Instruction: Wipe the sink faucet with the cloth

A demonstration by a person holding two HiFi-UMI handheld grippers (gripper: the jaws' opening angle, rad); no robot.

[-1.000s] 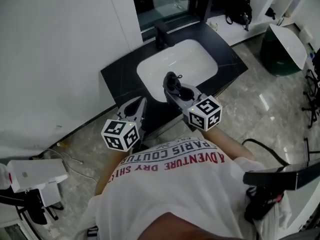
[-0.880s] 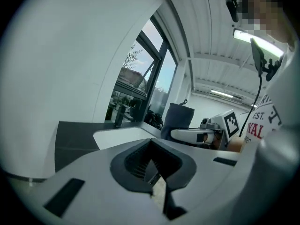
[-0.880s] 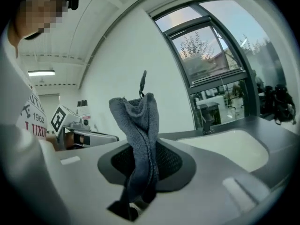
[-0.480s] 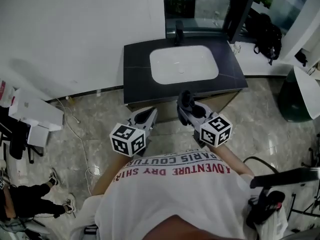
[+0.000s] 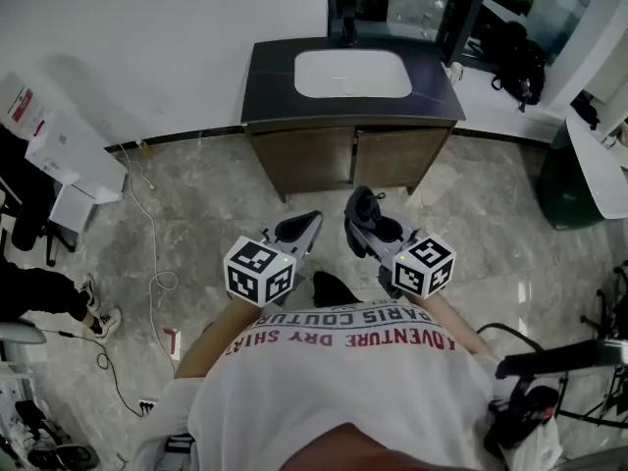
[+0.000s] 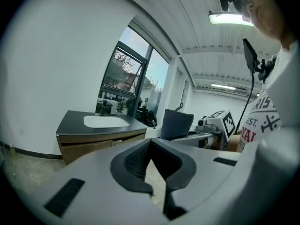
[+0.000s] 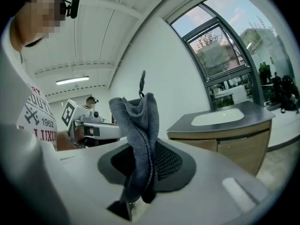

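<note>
Currently my right gripper (image 5: 363,226) is clamped on the grey cloth (image 7: 137,130), and my left gripper (image 5: 299,232) has its jaws together on nothing. Both are well apart from the faucet (image 5: 348,29) behind the sink (image 5: 351,74) on the dark bench (image 5: 265,84).

The person's shirt (image 5: 343,381) carries red capital lettering that reads upside down in the head view: "ADVENTURE DRY SHIR", with a partly cut line "COUTU" nearer the collar. In the right gripper view the shirt (image 7: 36,121) shows "1962" in dark print above red letters "LIXU". In the left gripper view it (image 6: 262,121) shows "EST."; no other writing is legible.
</note>
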